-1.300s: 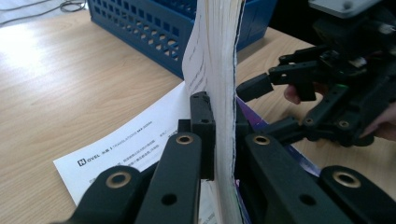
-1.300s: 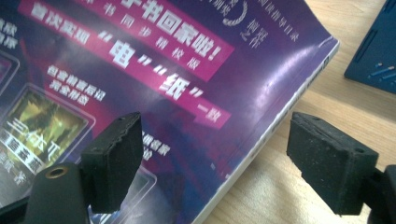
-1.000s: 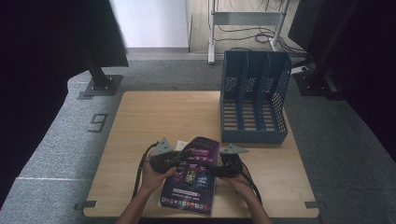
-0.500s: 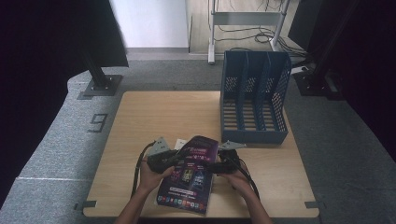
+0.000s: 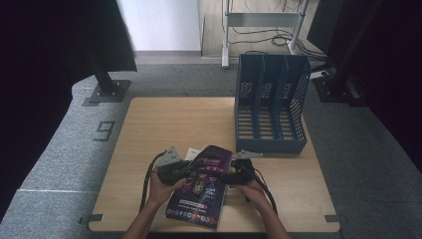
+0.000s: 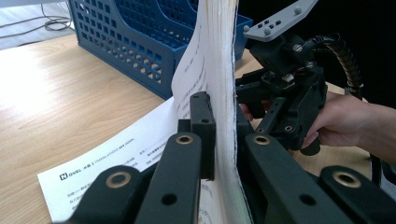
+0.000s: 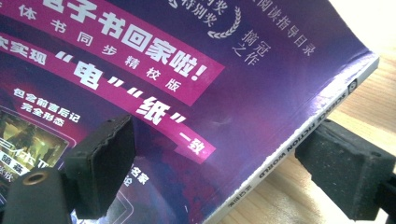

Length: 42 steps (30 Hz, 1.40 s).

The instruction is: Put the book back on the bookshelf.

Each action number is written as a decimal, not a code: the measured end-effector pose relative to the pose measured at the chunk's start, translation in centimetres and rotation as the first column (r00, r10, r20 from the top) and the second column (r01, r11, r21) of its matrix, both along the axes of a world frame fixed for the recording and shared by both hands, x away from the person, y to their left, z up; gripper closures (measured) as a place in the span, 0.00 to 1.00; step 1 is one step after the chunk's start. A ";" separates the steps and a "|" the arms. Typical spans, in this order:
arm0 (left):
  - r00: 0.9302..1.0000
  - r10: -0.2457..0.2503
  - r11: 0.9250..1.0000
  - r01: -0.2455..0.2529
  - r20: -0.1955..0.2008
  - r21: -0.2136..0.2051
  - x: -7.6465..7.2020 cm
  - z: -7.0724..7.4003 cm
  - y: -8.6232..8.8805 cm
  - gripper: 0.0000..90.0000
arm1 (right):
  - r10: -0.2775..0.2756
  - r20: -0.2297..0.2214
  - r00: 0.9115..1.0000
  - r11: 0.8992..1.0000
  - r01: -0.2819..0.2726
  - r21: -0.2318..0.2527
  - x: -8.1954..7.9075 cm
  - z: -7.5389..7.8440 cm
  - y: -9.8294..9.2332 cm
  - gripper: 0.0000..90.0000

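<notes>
A purple magazine (image 5: 201, 191) lies near the table's front edge, its far end raised between my two grippers. My left gripper (image 5: 180, 174) holds it from the left. In the left gripper view its jaws (image 6: 219, 112) are shut on the magazine's (image 6: 215, 56) white page edges, which stand upright between the pads. My right gripper (image 5: 230, 177) comes in from the right. In the right gripper view it (image 7: 224, 170) is open, one pad over the cover (image 7: 187, 70) and the other beyond the spine, above the wood.
A blue slotted file holder (image 5: 271, 109) stands at the back right of the wooden table (image 5: 174, 124). A printed white sheet (image 6: 116, 158) lies under the magazine's left side. Carpeted floor surrounds the table, with black stands at both sides.
The right gripper has edged slightly left toward the magazine's spine. The left gripper and the magazine stay as they were.
</notes>
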<state>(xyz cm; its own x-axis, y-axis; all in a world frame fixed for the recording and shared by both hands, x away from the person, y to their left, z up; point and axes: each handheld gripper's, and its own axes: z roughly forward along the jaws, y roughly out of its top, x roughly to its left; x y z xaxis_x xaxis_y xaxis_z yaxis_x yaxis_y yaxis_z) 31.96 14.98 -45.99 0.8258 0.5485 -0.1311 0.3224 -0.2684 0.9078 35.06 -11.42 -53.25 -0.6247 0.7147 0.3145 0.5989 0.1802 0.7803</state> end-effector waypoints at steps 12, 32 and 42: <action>0.997 0.028 1.000 -0.028 -0.075 0.010 1.6 -1.9 1.1 0.97 | -0.005 0.035 0.999 1.000 0.005 0.009 -0.3 0.5 0.0 0.19; 0.976 0.068 0.996 -0.055 -0.205 0.069 3.9 -5.3 1.5 0.97 | -0.029 0.009 1.000 0.998 0.029 -0.057 0.0 -0.7 0.6 0.24; 0.970 0.078 0.995 -0.060 -0.229 0.083 4.3 -6.1 1.5 0.97 | -0.038 -0.029 0.999 0.997 0.037 -0.065 0.9 -1.2 0.9 0.28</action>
